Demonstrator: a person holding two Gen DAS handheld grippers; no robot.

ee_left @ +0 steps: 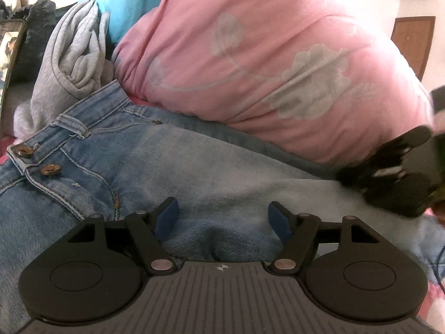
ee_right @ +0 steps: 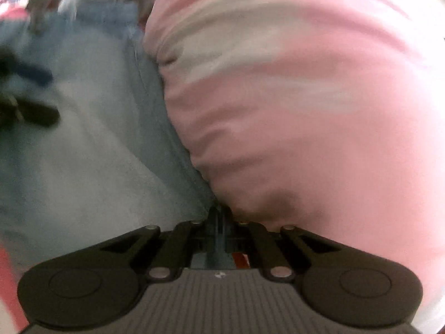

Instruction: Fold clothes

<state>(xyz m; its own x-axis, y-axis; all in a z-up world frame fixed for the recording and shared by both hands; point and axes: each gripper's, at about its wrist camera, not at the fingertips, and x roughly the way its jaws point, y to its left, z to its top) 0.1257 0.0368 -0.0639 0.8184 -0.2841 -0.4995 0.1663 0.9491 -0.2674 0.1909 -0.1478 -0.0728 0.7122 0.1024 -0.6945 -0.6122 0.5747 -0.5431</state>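
Observation:
Light blue jeans [ee_left: 155, 161] lie spread on the bed, waistband and two brass buttons [ee_left: 50, 169] at the left. My left gripper [ee_left: 222, 218] is open and rests low over the denim near the fly, its blue pads [ee_left: 167, 217] wide apart with a soft bulge of cloth between them. At the right my blurred right gripper [ee_left: 345, 175] points at the jeans' far edge. In the right wrist view that gripper [ee_right: 219, 214] is shut, with its tips buried in the crease where the jeans [ee_right: 83, 139] meet the pink quilt [ee_right: 306, 111]. Whether it pinches denim is hidden.
The bulky pink flowered quilt [ee_left: 264, 69] walls off the far side of the jeans. A crumpled grey garment [ee_left: 69, 64], a dark fuzzy item [ee_left: 36, 19] and a phone [ee_left: 11, 47] lie at the left. Teal cloth [ee_left: 133, 0] sits behind, a brown door [ee_left: 414, 41] at the far right.

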